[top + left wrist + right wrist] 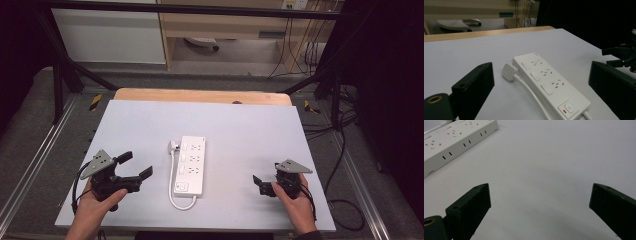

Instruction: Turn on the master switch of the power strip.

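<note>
A white power strip (pixel 191 165) lies lengthwise in the middle of the pale grey table top (pixel 245 125), its switch end toward me. Its white cord (pixel 172 192) loops back along the left side to a white plug (pixel 172 146) lying on the table. My left gripper (pixel 136 165) is open, left of the strip and pointing toward it. In the left gripper view, the strip (pixel 549 85) and plug (pixel 508 71) lie between and beyond the open jaws (pixel 540 66). My right gripper (pixel 266 176) is open, right of the strip. Its jaws (pixel 539 187) hover over bare table, with the strip (pixel 454 140) at upper left.
A wooden table edge (pixel 200 95) shows beyond the grey top. Black frame bars (pixel 75 75) stand at the far corners, and cables (pixel 345 150) run along the floor at right. Bare table surrounds the strip on both sides.
</note>
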A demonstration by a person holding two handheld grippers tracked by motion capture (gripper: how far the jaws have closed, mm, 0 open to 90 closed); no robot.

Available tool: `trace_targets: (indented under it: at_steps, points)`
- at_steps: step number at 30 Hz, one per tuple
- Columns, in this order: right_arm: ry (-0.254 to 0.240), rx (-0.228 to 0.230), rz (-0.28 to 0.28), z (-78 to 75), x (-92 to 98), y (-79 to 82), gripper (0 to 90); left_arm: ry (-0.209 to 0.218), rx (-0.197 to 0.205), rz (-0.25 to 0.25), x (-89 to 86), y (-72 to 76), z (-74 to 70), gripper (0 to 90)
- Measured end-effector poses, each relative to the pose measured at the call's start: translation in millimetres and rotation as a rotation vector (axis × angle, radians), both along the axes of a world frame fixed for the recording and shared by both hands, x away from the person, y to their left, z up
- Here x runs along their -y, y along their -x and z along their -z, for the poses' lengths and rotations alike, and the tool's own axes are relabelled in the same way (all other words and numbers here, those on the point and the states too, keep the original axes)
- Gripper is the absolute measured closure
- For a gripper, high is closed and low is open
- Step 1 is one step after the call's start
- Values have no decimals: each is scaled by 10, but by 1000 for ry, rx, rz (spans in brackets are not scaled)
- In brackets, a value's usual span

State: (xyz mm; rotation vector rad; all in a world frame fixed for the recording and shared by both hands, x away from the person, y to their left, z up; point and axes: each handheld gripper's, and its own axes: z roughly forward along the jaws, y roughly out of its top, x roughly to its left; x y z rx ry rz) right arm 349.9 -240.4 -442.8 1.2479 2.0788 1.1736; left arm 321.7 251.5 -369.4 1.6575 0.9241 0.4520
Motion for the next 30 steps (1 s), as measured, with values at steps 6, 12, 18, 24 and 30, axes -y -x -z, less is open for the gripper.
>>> trace_targets:
  at_steps: [6, 12, 18, 24, 30]
  points:
    - [-6, -1, 2, -10, 0, 5, 39, -10, -19, 11, 113, -60, -27, 53]
    - [-4, 9, 9, -17, 24, 12, 46, -24, -24, 11, 192, -96, -19, 53]
    - [-6, 8, 5, -19, 25, 8, 51, -42, -38, 10, 249, -148, 5, 63]
    - [-11, 12, 11, -25, 35, 11, 57, -56, -36, 32, 312, -208, 25, 128]
    - [-9, 9, 8, -31, 36, 11, 59, -51, -45, 27, 364, -256, 46, 150]
